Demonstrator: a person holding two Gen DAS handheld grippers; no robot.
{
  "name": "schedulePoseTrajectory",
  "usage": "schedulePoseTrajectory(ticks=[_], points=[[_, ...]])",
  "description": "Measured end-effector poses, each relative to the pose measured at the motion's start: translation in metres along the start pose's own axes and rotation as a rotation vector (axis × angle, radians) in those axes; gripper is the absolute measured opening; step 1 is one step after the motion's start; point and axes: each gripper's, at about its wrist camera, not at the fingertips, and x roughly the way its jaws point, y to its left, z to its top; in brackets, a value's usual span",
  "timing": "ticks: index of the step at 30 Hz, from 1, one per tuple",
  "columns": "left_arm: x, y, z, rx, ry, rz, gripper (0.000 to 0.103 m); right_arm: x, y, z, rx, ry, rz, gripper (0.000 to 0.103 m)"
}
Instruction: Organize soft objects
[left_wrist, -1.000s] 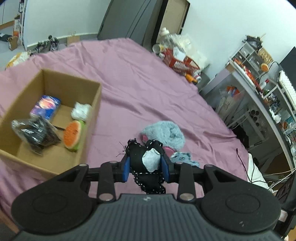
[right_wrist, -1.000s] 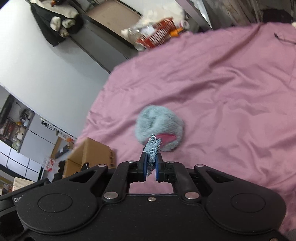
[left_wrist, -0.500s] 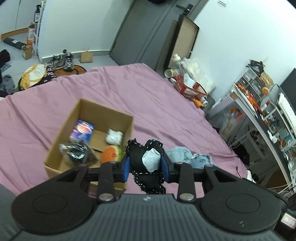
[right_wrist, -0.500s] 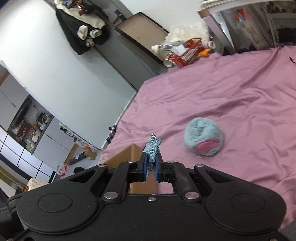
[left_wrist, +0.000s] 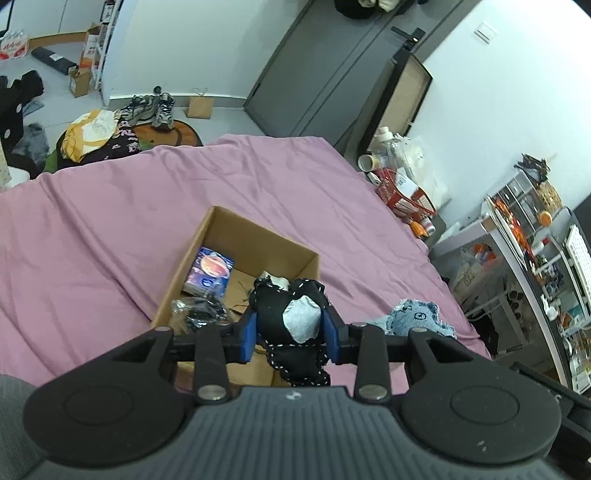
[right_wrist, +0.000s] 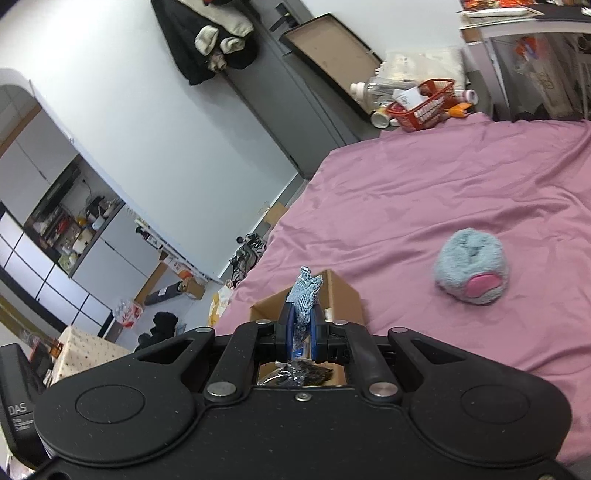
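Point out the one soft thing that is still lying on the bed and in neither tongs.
The fluffy blue plush with the pink patch: it lies alone on the purple sheet. The black pouch is in the left tongs, the denim piece in the right tongs.

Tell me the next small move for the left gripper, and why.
Probably ease the left gripper forward and down over the cardboard box, then open: it is shut on the black pouch, which hangs near the box's front edge, not yet clearly inside.
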Motion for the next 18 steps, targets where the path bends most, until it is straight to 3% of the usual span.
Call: schedulePoseTrajectory(ticks=[8, 18], points=[[0.014, 0.019, 0.007, -0.042, 0.024, -0.009, 0.045, 0.024, 0.025, -0.008, -0.035, 0.029, -0.008, 0.009], [0.013, 0.032, 0.014, -0.038, 0.027, 0.052, 0.062, 0.039, 0.038, -0.015, -0.041, 0.046, 0.008, 0.009]])
